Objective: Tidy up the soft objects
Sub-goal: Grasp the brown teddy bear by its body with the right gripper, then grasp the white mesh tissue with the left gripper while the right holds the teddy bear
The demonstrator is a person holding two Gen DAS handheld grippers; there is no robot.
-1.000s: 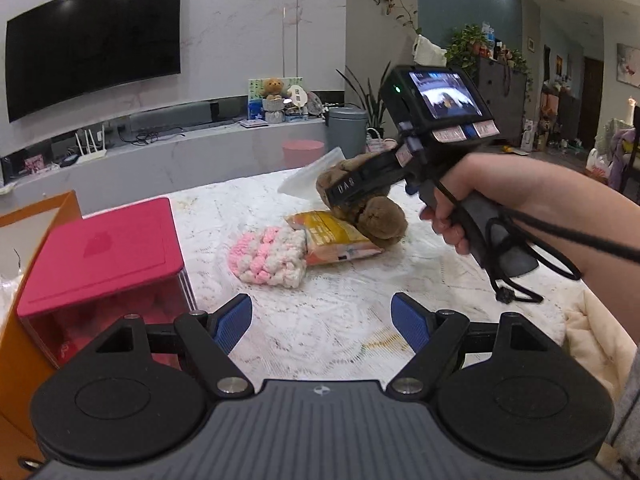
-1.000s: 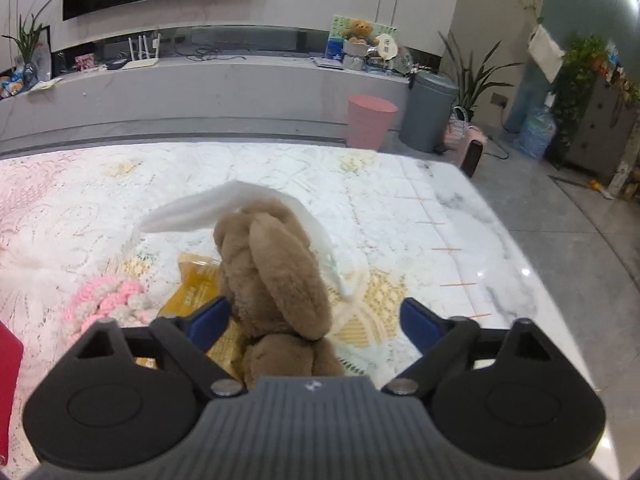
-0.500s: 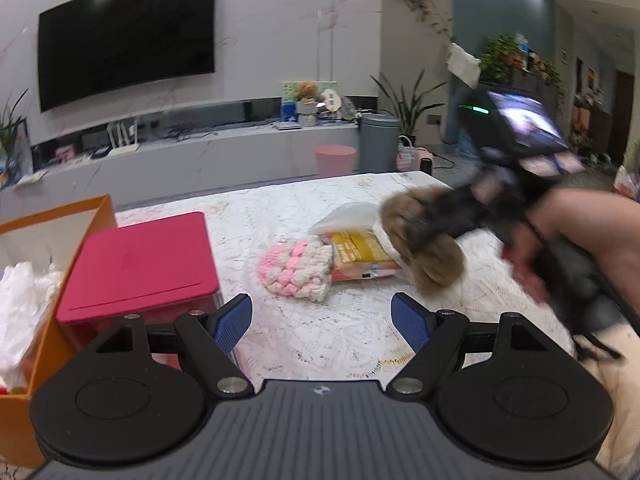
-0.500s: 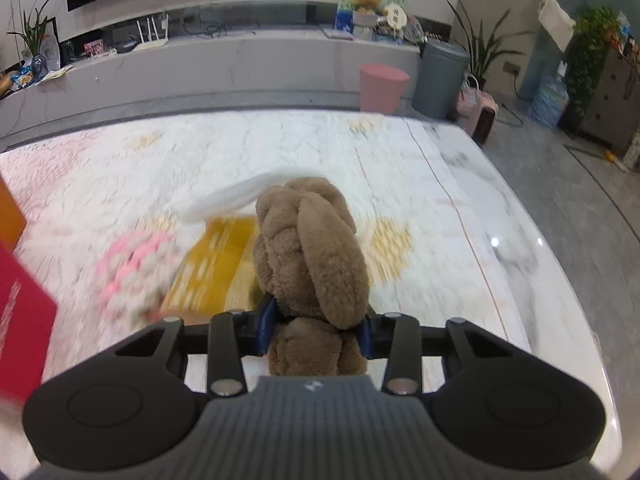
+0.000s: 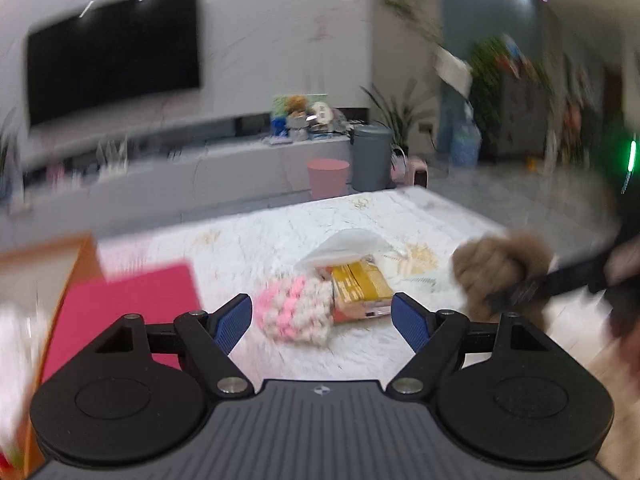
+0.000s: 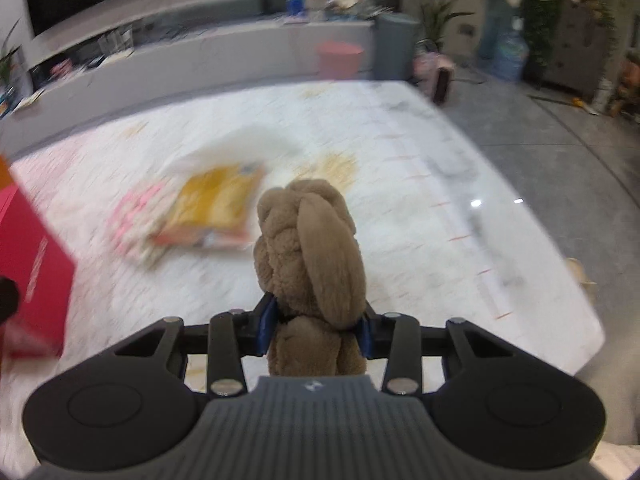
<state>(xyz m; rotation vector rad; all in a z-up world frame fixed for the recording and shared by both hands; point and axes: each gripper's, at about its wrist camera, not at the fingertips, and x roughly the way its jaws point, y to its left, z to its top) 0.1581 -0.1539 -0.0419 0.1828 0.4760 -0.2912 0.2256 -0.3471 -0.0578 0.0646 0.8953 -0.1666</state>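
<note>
Behind plush toy [image 6: 310, 256], blurred packet [image 6: 216, 204]

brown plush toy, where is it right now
The brown plush toy is pinched in the right tongs, off the table; in the left wrist view it sits right of the yellow packet and pink knit piece.

The right gripper [image 6: 316, 326] has its blue pads pressed on both sides of a brown plush toy [image 6: 314, 248], which stands upright between them, w/ one long ear hanging at the front. The jaws have just been closing on it. Beyond, on the white patterned table [image 6: 420, 200], a yellow packet [image 6: 218, 204] lies left of the toy, blurred. A pink-white knitted item [image 6: 136, 224] is just beside the packet, to the left. A white sheet [image 6: 240, 142] is at the packet's far edge. A red box [image 6: 32, 260] is at the left edge.
</note>
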